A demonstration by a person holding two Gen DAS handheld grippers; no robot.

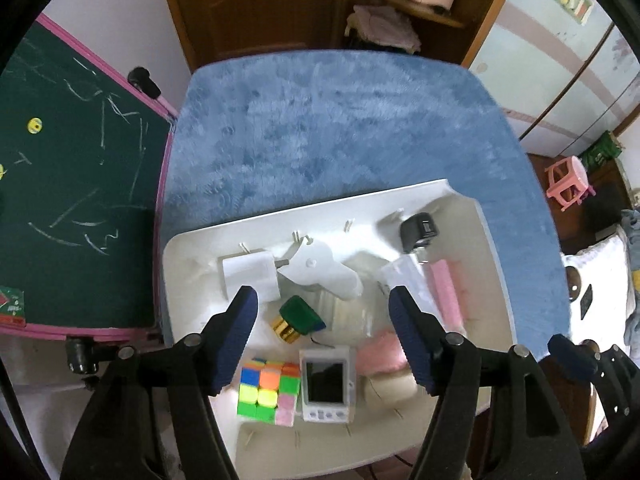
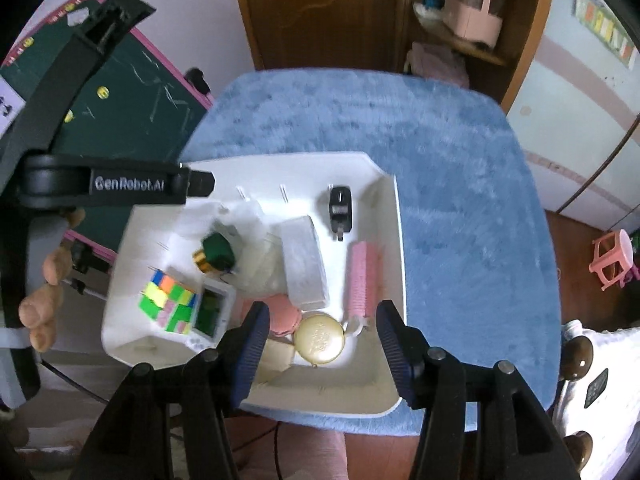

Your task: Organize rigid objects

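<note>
- The left claw (image 1: 324, 336) hangs above the near left part of the white tray (image 1: 192, 240), its blue pads spread wide with nothing between them.
- The right claw (image 2: 320, 344) hangs over the near right part of the same tray (image 2: 394, 240), jaws also well apart and holding nothing.
- The tray sits on a table covered with a fluffy blue mat (image 1: 340, 120), towards its near edge.
- In the tray's near left corner lies a colourful puzzle cube (image 1: 268, 390), and just right of it, touching or nearly so, a small white handheld game (image 1: 329, 386) with a dark screen.
- Just beyond those sits a dark green, gold-based object (image 1: 298, 318), tilted.
- Farther back on the left is a white charger block (image 1: 248, 276), with a white flat plastic piece (image 1: 324, 276) just to its right.
- A black plug adapter (image 2: 340, 208) rests near the far right corner.
- A pink ribbed bar (image 2: 362, 276) lies along the right wall, and a white rectangular box (image 2: 304, 264) lies just left of it.
- At the near right, a cream round case (image 2: 320, 340) sits beside a pink round case (image 2: 282, 316); the two appear to touch.
- A person's fingers (image 2: 44, 304) show at the left, wrapped round the other tool's handle.
- A green chalkboard (image 1: 72, 180) with a pink frame stands left of the table.
</note>
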